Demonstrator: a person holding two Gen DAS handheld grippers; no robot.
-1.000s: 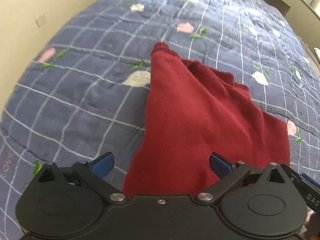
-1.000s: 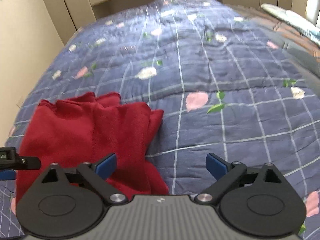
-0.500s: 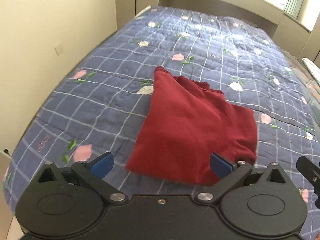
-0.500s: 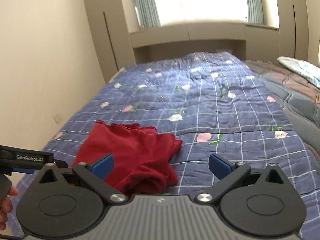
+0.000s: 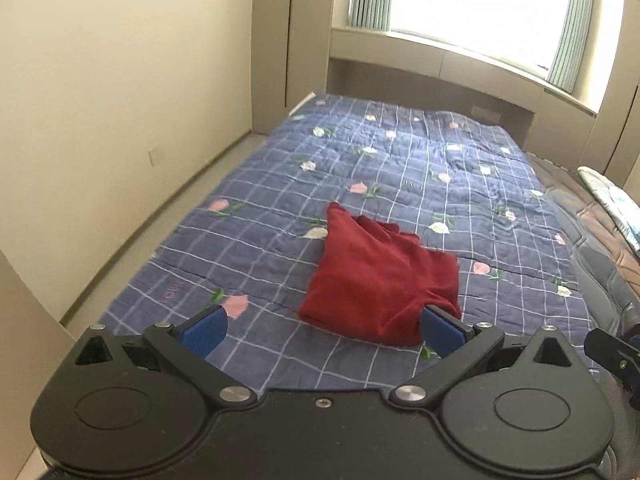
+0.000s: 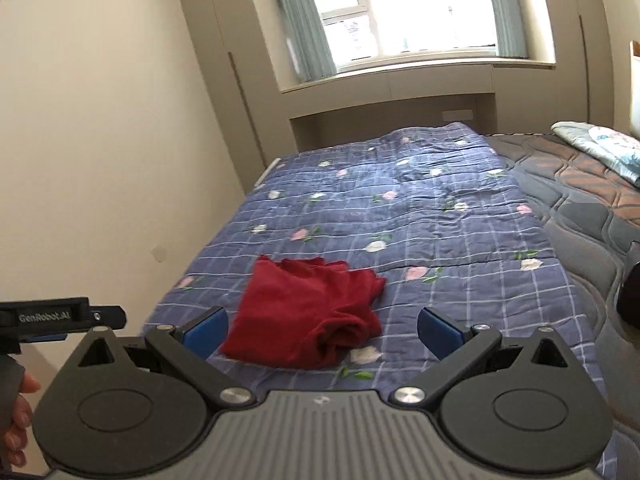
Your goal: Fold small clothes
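A dark red garment [image 5: 380, 280] lies folded in a compact bundle on the near part of a blue checked floral quilt [image 5: 400, 168]. It also shows in the right wrist view [image 6: 304, 312], with a bunched fold at its near right corner. My left gripper [image 5: 324, 332] is open and empty, held back above the bed's near edge. My right gripper [image 6: 322, 330] is open and empty too, well short of the garment. The left gripper's body [image 6: 60, 316] shows at the left edge of the right wrist view.
The quilt [image 6: 420, 216] covers the bed beside a beige wall [image 5: 100, 120]. A grey and brown quilted mattress [image 6: 580, 200] lies to the right with a folded pale floral cloth [image 6: 600, 144] on it. A window with curtains [image 6: 400, 12] is at the far end.
Both grippers have pulled back and up from the garment, which now looks smaller and lies free on the quilt. The room's far end has come into view.
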